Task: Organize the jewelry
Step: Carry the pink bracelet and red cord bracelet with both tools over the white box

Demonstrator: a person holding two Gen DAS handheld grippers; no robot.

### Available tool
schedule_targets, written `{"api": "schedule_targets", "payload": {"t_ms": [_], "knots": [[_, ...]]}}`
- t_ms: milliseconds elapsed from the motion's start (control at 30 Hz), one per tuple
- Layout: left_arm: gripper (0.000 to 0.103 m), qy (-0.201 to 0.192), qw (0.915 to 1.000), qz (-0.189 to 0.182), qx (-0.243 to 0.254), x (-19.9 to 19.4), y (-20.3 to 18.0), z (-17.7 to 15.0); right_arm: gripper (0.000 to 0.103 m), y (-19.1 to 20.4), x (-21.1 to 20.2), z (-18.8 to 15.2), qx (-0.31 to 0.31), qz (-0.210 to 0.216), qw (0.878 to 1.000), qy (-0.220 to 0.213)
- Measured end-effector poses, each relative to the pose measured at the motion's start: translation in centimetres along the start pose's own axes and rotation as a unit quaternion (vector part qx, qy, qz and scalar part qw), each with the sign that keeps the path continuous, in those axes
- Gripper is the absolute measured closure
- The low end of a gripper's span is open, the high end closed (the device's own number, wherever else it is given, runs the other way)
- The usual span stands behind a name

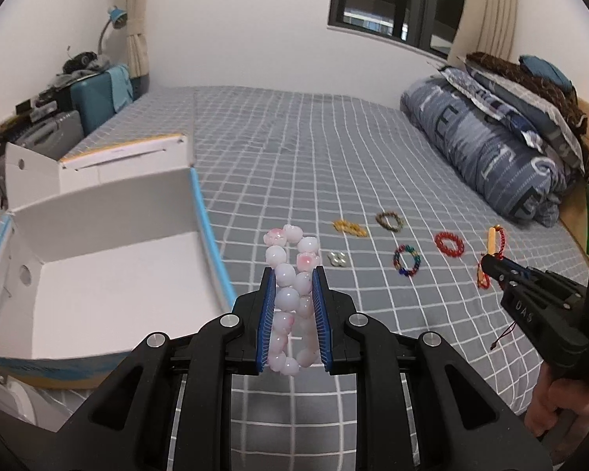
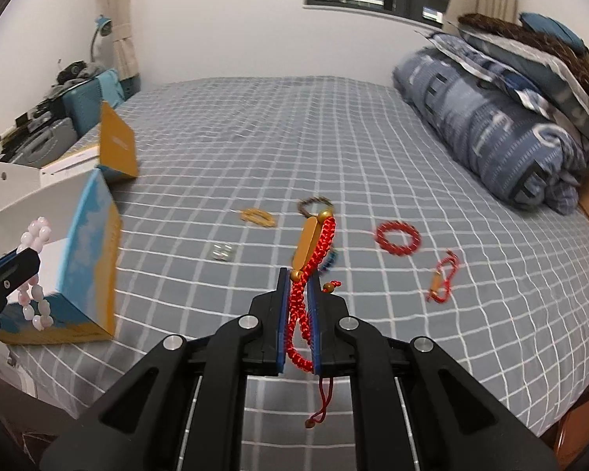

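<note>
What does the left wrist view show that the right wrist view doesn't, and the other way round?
Left wrist only: the open box's bare white interior and the whole multicoloured bracelet. Right wrist only: a second red cord bracelet lying on the bed. Both: the left gripper shut on the pink bead bracelet, the right gripper shut on a red cord bracelet, and the red bead bracelet.

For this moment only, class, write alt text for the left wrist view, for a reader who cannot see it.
The left gripper is shut on a pink-and-white bead bracelet, held above a grey checked bedsheet beside an open white cardboard box. Five small bracelets and a silver piece lie on the sheet beyond, and at right the right gripper holds a red cord bracelet.
</note>
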State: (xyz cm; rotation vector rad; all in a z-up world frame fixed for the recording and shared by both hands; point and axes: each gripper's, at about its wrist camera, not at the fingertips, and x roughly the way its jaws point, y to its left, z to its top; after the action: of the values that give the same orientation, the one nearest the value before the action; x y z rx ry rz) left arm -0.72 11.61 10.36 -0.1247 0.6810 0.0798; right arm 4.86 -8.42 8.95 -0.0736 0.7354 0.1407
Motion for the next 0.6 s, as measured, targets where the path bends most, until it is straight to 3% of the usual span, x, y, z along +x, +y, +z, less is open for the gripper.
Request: {"api": "schedule_targets", "payload": {"t_ms": [267, 600], "knots": [[0.084, -0.005, 0.999, 0.033, -0.028, -1.3, 4.2, 1.2, 0.095, 5.8, -0.5, 2.2, -0.03, 0.035, 0.999, -0.013], [0.084, -0.011, 0.9925, 0.101, -0.067, -2.8, 11.5, 1.9, 0.095, 14.3, -0.8, 4.4, -0.066, 0.089, 0.994, -0.021]]}}
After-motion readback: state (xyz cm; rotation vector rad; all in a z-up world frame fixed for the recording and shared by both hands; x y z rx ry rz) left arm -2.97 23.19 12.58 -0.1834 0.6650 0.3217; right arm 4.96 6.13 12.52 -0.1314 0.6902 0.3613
